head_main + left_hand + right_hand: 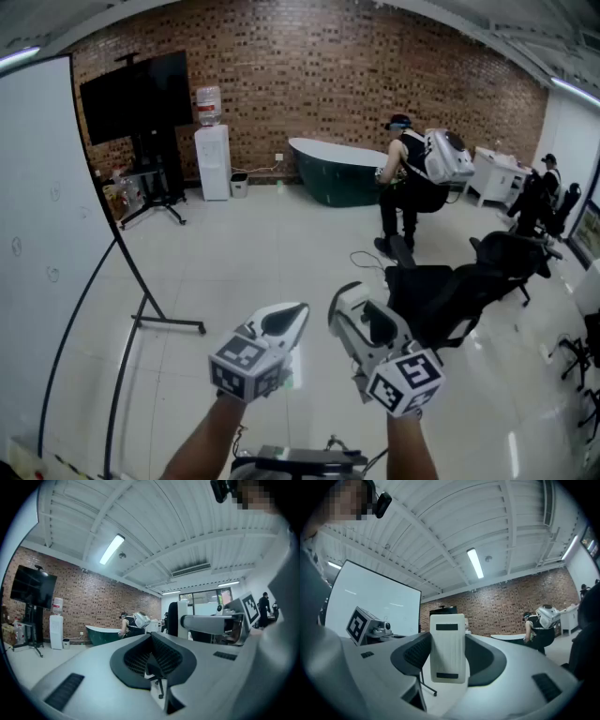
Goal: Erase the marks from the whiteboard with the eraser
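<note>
The whiteboard stands on the left and carries a few small faint marks; it also shows in the right gripper view, whiteboard. My right gripper is shut on a white eraser with two black strips, which stands upright between the jaws. My left gripper is shut with nothing in it, its pads meeting. Both are held side by side low in the head view, well to the right of the board and apart from it.
The board's black stand foot reaches out over the tiled floor. A black chair sits just beyond my right gripper. Farther off are a person with a backpack, a green bathtub, a water dispenser and a TV on a stand.
</note>
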Motion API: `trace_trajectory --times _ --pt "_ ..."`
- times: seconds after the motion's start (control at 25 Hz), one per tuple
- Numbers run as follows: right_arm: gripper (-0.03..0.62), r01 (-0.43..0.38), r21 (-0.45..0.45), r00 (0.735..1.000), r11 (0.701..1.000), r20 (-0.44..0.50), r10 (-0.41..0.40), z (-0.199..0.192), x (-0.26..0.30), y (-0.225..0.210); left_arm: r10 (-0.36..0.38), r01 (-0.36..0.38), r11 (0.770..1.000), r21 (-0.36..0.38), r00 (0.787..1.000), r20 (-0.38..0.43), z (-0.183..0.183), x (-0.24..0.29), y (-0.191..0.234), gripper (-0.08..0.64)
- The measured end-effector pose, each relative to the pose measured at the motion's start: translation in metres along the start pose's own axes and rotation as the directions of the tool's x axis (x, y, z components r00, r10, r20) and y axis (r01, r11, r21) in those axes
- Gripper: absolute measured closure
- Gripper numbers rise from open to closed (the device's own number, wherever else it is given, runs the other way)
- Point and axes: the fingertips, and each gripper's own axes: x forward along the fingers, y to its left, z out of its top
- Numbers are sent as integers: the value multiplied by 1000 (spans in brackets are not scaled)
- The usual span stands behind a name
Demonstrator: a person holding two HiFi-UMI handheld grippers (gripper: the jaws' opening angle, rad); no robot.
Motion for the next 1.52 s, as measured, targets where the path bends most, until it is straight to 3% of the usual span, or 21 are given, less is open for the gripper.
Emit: trace_trajectory --times 0.24,0.4,0.6,0.88,1.2,1.52 --pt "360 -108 7 994 994 -3 108 -1 28 32 131 -131 991 -5 991 24 1 -39 35 565" --pt "360 -246 20 969 969 -6 246 -5 66 79 272 -272 962 1 962 22 0 -93 72 565" --pt "360 -409 28 912 912 -10 410 0 95 137 433 -433 901 -17 901 1 -3 -157 95 565" --pt "360 -582 46 813 812 -10 583 3 128 224 640 -639 768 -34 769 -1 -4 -259 131 565" --pt "360 -691 49 722 721 -8 692 -1 164 312 741 -741 671 -32 671 -13 -6 -347 167 565" --pt "360 -741 24 671 671 -12 741 0 205 390 806 -806 592 4 592 8 2 -416 216 565"
